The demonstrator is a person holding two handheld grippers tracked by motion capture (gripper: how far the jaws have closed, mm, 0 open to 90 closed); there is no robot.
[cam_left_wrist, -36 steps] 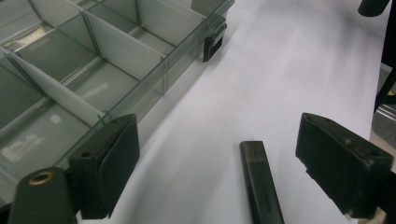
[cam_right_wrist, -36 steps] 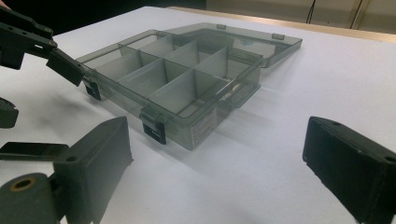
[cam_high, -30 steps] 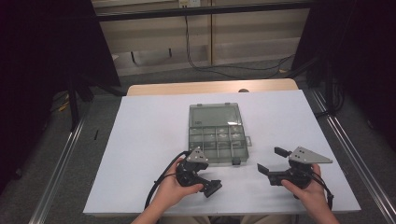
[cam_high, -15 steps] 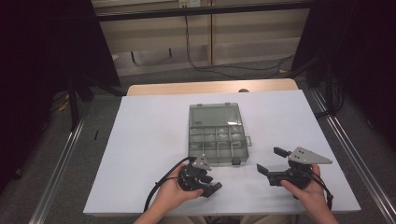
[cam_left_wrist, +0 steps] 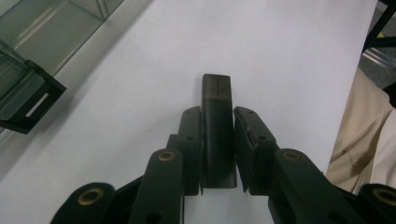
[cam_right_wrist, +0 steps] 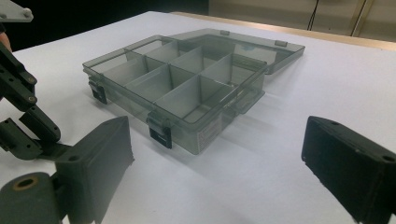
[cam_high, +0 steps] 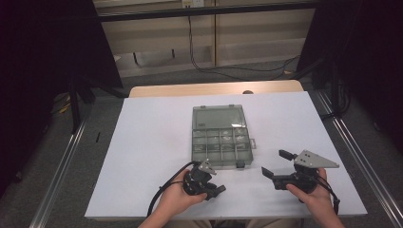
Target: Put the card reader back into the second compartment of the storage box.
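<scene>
A smoky clear compartment box [cam_high: 220,142] lies open in the middle of the white table, its lid [cam_high: 218,116] flat behind it. My left gripper [cam_high: 212,191] rests near the table's front edge, just in front of the box. It is shut on a small dark flat piece [cam_left_wrist: 217,135] that sticks out past the fingertips. To the right of the box, my right gripper [cam_high: 278,164] stands open with nothing between its jaws. In the right gripper view the box [cam_right_wrist: 187,88] shows several bare compartments ahead of the gripper [cam_right_wrist: 219,149]. The left gripper [cam_right_wrist: 18,107] is at that view's left edge.
The white table top [cam_high: 152,142] has free room to the left and behind the box. One black latch [cam_left_wrist: 28,100] of the box lies close to the left jaws. A wooden strip [cam_high: 214,89] borders the far edge, and metal rails [cam_high: 361,156] run along both sides.
My left gripper has drawn back a little from the box toward the front edge, still shut on the dark piece. The right gripper has hardly moved.
</scene>
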